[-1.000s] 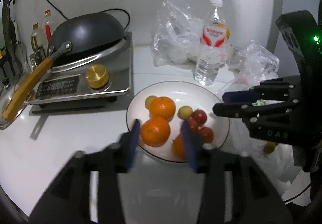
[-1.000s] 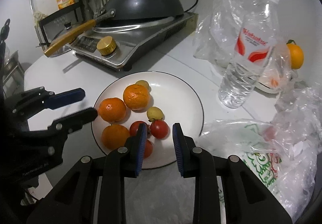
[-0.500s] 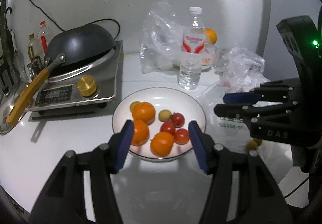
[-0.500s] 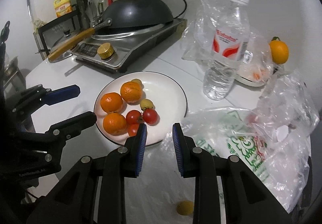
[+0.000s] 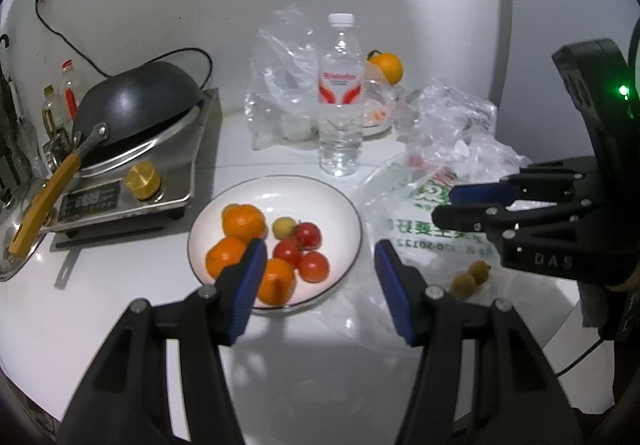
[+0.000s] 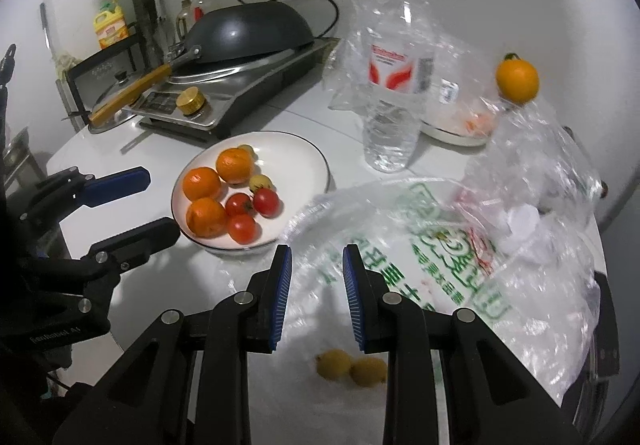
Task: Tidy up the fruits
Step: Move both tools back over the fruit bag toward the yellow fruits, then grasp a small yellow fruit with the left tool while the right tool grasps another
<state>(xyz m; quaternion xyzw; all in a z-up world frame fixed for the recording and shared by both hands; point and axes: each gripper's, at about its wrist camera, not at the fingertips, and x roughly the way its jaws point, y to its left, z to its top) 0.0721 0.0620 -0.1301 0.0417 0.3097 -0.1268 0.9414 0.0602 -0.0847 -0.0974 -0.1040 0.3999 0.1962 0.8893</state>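
A white plate (image 5: 340, 205) (image 6: 304, 161) holds three oranges (image 5: 244, 221), three red tomatoes (image 5: 308, 235) and small yellowish fruits. Two more small yellowish fruits (image 5: 470, 279) (image 6: 352, 365) lie loose on the table beside a printed plastic bag (image 5: 432, 221) (image 6: 440, 245). My left gripper (image 5: 320, 249) (image 6: 160, 205) hovers open over the plate's near edge, empty. My right gripper (image 6: 317, 251) (image 5: 443, 203) is shut and empty above the bag, right of the plate; the loose fruits sit just below its fingers. A single orange (image 5: 386, 67) (image 6: 517, 80) rests at the back.
A water bottle (image 5: 340, 105) (image 6: 396, 85) stands behind the plate among crumpled clear bags. A stove with a dark wok (image 5: 136, 105) (image 6: 248, 29) fills the back left. Bottles and a rack line the far left wall. The table's round edge runs close below both grippers.
Both grippers have pulled back from the plate, which looks smaller and farther. The two loose yellowish fruits and the back orange have come into view. Neither gripper's jaws changed.
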